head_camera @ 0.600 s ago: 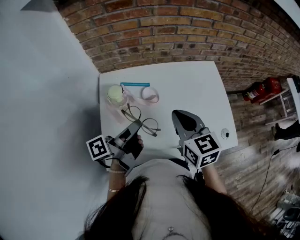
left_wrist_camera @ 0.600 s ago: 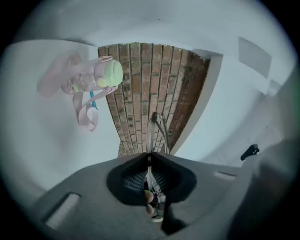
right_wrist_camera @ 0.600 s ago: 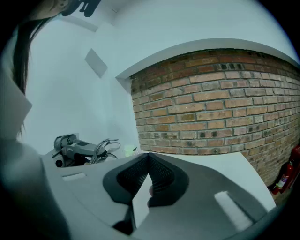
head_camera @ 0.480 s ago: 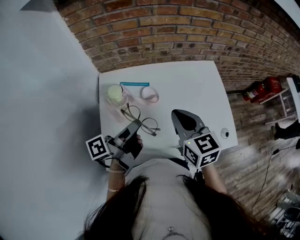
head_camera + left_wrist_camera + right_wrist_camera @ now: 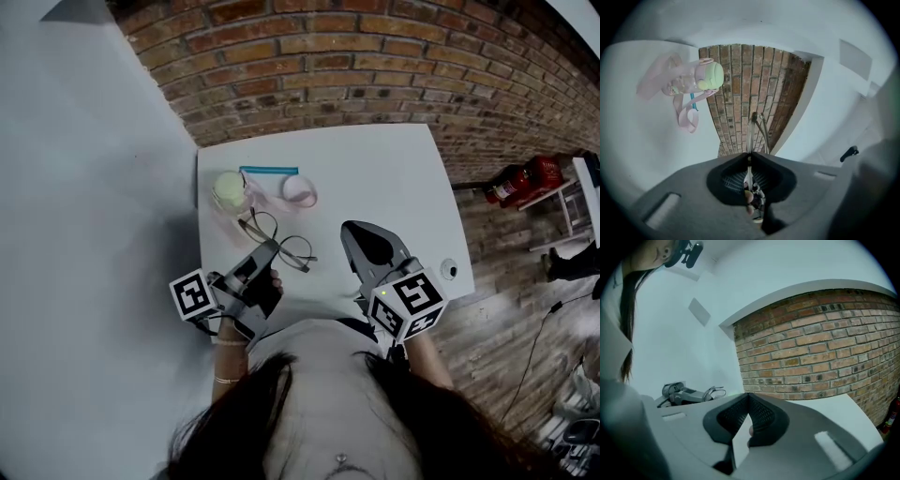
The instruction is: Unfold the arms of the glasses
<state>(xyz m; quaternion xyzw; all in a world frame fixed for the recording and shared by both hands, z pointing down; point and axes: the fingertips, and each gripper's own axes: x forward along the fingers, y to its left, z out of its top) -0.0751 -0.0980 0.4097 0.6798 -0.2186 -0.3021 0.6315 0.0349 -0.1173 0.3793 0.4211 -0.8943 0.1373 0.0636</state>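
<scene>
Pinching thin frame metal, the left hand-held gripper (image 5: 267, 251) holds the glasses (image 5: 284, 242) over the desk (image 5: 375, 178) at its near left. The right hand-held gripper (image 5: 360, 236) hangs closed and empty to the right. Risk: a hard pull on an arm could twist the wire or slip it loose.

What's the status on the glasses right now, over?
Left gripper jaws shut on the glasses, held over the table. Right gripper jaws together, empty, off to the side. Green-capped bottle beyond, nothing in the way.
</scene>
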